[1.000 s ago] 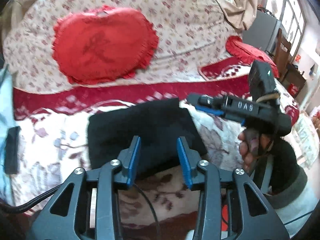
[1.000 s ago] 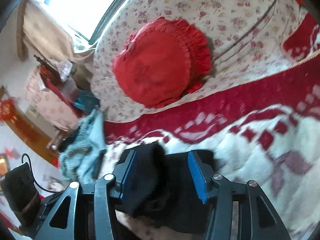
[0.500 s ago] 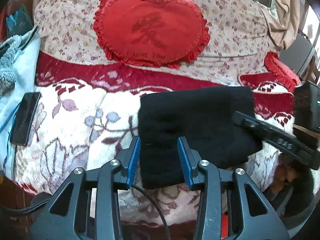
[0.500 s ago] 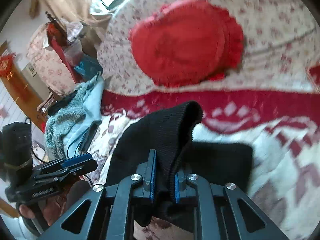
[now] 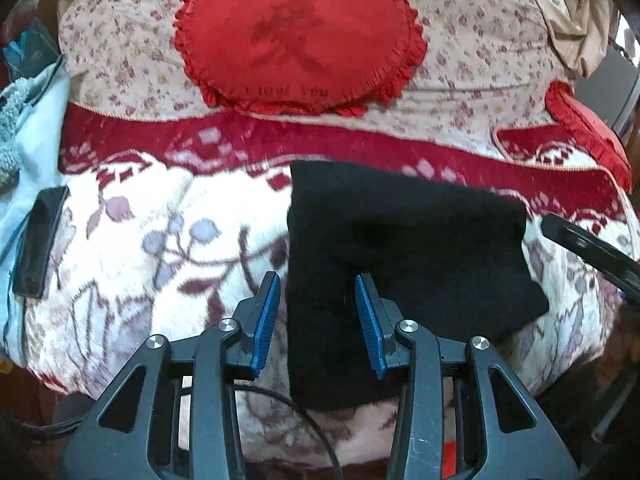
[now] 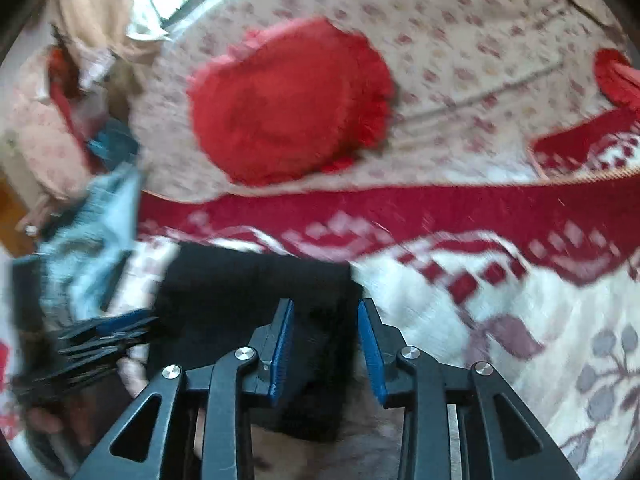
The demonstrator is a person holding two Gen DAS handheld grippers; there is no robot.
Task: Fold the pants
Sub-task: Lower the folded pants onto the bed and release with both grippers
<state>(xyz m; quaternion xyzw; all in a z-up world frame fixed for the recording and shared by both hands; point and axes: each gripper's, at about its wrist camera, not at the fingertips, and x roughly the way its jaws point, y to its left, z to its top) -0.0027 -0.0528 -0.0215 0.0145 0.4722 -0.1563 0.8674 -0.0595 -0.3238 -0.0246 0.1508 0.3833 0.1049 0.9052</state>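
The black pants (image 5: 404, 248) lie folded into a thick rectangle on the floral blanket (image 5: 160, 220). My left gripper (image 5: 318, 316) is open, its blue pads over the pants' near left corner, holding nothing. My right gripper (image 6: 326, 344) is open over the pants' (image 6: 248, 292) near right edge, empty. The right gripper's tip (image 5: 584, 246) shows at the right edge of the left wrist view. The left gripper (image 6: 96, 336) appears blurred at the left of the right wrist view.
A red heart-shaped cushion (image 5: 296, 36) rests against the floral sofa back (image 5: 480, 48). A dark phone (image 5: 38, 240) lies on light blue cloth (image 5: 24, 128) at left. A second red cushion (image 5: 588, 128) sits at right. The blanket's front edge drops off below the grippers.
My right gripper was shut on a lifted fold of the pants; it has let go and opened, and the fold now lies flat. The left gripper shifted left, staying open.
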